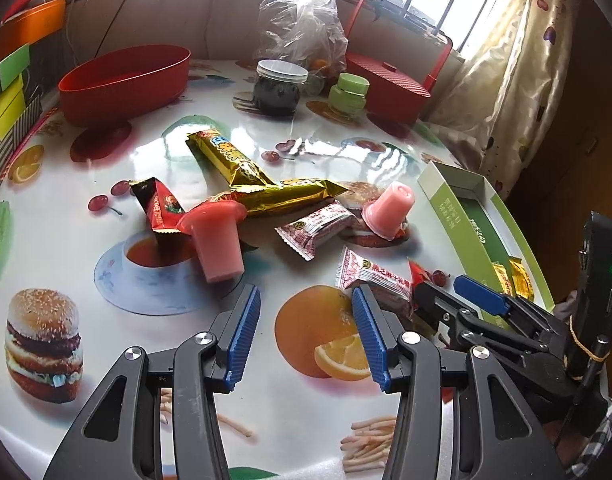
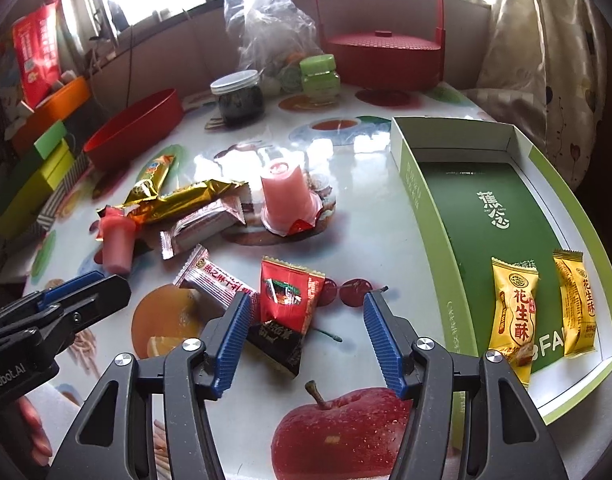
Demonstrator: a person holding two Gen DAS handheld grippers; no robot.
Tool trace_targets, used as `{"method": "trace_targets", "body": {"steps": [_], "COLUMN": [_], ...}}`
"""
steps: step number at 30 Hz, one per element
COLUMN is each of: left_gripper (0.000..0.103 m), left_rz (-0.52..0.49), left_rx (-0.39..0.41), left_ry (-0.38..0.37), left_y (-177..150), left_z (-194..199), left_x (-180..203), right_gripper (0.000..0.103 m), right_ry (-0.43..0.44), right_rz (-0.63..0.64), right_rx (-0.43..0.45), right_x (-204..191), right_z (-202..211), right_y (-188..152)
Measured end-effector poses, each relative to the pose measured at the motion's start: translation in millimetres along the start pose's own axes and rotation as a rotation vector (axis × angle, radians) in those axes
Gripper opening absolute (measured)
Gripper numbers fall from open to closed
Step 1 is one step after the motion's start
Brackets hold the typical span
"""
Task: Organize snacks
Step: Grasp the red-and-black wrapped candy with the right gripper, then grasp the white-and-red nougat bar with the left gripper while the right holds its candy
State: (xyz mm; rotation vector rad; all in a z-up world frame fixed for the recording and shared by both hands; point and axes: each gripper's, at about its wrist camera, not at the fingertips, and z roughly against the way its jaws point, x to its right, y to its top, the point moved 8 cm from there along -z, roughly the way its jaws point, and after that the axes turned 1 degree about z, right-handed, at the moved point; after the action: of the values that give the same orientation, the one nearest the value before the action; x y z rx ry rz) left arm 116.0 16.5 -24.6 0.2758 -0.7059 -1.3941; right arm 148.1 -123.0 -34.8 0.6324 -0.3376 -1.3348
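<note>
From the left wrist, the left gripper (image 1: 306, 332) hangs open and empty over the table, loose snacks ahead and a red-and-white packet (image 1: 372, 276) by its right finger; the red oval tub (image 1: 124, 84) looks empty, though its floor is partly hidden.

From the right wrist, the right gripper (image 2: 306, 340) stands open around a red sachet (image 2: 288, 300), so picking it up seems the step in hand: close, then carry it to the green box (image 2: 426, 216), which holds two yellow packets (image 2: 514, 312)

Two yellow peanut-candy packets (image 2: 514, 312) lie side by side in the near end of the open green box (image 2: 426, 208). On the table beside it a red-and-black sachet (image 2: 288, 308) touches a red-and-white wrapped sweet (image 2: 218, 280). Farther back, gold wrappers (image 2: 174, 200) pile together between an upturned pink jelly cup (image 2: 284, 196) and a toppled pink cup (image 2: 116, 240).
</note>
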Motion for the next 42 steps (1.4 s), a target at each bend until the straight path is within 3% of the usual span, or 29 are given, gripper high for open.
{"method": "trace_targets", "body": {"steps": [2, 6, 9, 14, 20, 30, 42], "left_gripper": [0.049, 0.049, 0.049, 0.049, 0.049, 0.049, 0.049], "left_rz": [0.004, 0.007, 0.01, 0.022, 0.029, -0.084, -0.202], "left_rx": [-0.005, -0.013, -0.013, -0.023, -0.04, -0.085, -0.087], "left_ry": [-0.001, -0.004, -0.004, -0.01, -0.033, -0.054, 0.029], "left_y": [-1, -2, 0, -1, 0, 1, 3], "left_z": [-2, -3, -4, -6, -14, -36, -52], "left_x": [-1, -1, -1, -2, 3, 34, 43], "right_gripper": [0.056, 0.03, 0.025, 0.025, 0.024, 0.025, 0.036], "right_ry": [0.004, -0.01, 0.009, 0.1, 0.141, 0.002, -0.024], "right_rz": [0.003, 0.009, 0.031, 0.065, 0.119, 0.116, 0.126], "right_rx": [-0.007, -0.034, -0.041, -0.063, -0.076, -0.041, -0.045], "right_x": [-1, -1, -5, -22, -39, -13, -6], "right_z": [-1, -7, -7, -6, -4, -1, 0], "right_y": [-1, -4, -4, -8, -16, -15, -20]}}
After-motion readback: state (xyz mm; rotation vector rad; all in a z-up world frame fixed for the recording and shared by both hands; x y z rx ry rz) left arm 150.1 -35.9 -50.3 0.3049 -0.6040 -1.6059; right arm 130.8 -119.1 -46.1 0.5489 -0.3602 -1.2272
